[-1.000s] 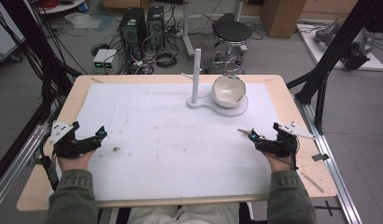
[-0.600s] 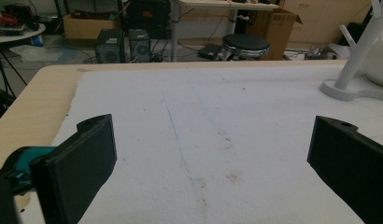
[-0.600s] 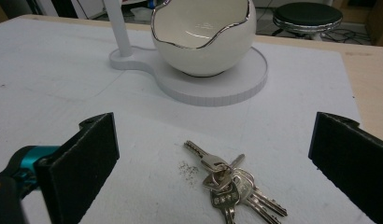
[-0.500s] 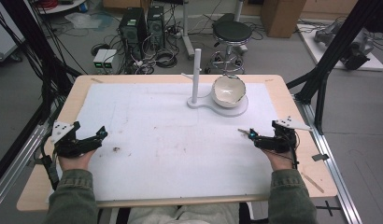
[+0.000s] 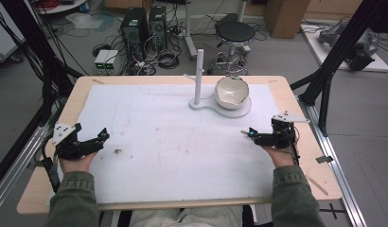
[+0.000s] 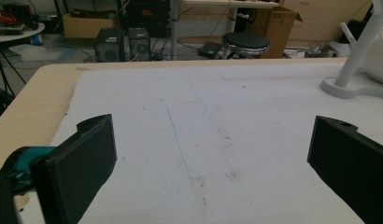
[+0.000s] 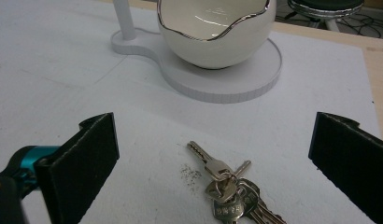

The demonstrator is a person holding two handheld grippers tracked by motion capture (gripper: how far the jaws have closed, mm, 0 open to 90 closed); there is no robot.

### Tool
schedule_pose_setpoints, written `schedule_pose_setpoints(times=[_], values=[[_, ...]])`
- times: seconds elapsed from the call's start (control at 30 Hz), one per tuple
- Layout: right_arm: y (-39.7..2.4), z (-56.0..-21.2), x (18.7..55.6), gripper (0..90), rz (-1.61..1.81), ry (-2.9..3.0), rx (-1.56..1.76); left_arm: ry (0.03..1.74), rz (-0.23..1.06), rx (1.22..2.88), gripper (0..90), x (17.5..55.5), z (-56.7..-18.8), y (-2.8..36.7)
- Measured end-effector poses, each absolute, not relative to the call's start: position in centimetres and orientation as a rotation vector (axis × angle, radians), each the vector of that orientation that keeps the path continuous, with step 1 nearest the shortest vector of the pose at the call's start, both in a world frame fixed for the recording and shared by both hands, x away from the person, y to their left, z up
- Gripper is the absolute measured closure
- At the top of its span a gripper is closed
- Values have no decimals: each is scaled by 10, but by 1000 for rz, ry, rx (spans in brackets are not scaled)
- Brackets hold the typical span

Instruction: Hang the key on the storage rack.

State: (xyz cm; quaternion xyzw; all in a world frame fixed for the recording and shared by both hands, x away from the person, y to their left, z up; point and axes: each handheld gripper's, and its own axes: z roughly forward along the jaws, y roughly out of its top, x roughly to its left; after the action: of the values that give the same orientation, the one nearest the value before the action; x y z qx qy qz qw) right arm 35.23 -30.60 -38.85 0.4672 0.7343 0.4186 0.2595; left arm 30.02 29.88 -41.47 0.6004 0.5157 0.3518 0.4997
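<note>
Keys (image 7: 231,189) on a ring lie flat on the white mat (image 5: 182,142), between the wide-apart jaws of the right tool (image 7: 213,158) and touched by neither. Beyond them an egg-shaped white bowl (image 7: 215,28) with a wavy silver rim sits on a round white base (image 7: 255,77) beside an upright white post (image 5: 198,75). The left tool (image 6: 208,154), jaws also spread apart, rests over bare mat at the bench's (image 5: 296,94) left side, well apart from the right one.
</note>
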Motion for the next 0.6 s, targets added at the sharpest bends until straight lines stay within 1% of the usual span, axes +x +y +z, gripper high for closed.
schedule_pose_setpoints(times=[0.6], values=[[-294, -377, 387, 7, 997, 2175, 1208, 1246, 849, 1448, 18, 301, -415, 299]])
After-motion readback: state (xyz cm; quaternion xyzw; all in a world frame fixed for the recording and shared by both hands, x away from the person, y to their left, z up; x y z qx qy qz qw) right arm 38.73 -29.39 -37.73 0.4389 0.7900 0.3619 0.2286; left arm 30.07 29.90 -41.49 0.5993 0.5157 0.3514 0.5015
